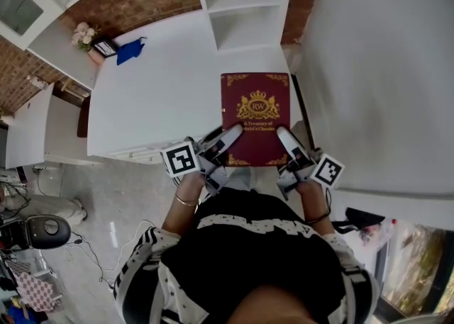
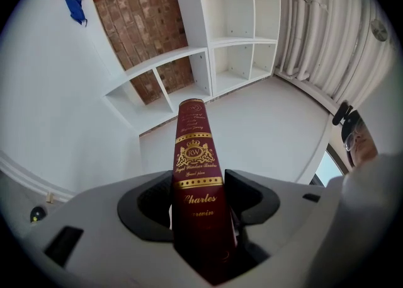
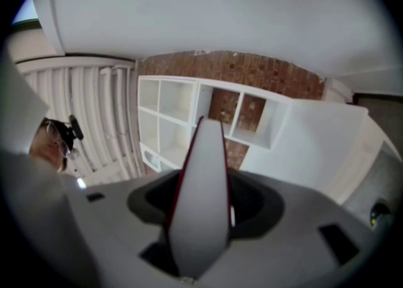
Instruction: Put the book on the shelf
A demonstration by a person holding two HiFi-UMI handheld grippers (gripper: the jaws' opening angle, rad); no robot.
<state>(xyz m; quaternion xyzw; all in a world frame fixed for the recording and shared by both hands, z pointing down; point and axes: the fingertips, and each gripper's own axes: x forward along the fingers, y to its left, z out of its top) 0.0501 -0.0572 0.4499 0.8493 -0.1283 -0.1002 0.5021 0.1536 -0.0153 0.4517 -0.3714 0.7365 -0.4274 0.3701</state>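
A dark red hardback book (image 1: 255, 113) with a gold crest lies flat, cover up, over the near edge of the white table (image 1: 156, 96). My left gripper (image 1: 228, 136) is shut on its spine side, and the gold-lettered spine (image 2: 195, 173) runs out between the jaws. My right gripper (image 1: 286, 138) is shut on the opposite side, where the white page edge (image 3: 201, 192) shows between its jaws. The white cubby shelf (image 1: 245, 3) stands beyond the book, against the brick wall, with empty compartments (image 2: 236, 16).
At the table's far left corner lie a blue cloth (image 1: 130, 50), a small framed item (image 1: 105, 47) and pink flowers (image 1: 84, 32). A white wall (image 1: 376, 67) closes in the right side. Lower white shelving (image 1: 28, 131) stands to the left, and cables (image 1: 92, 255) trail on the floor.
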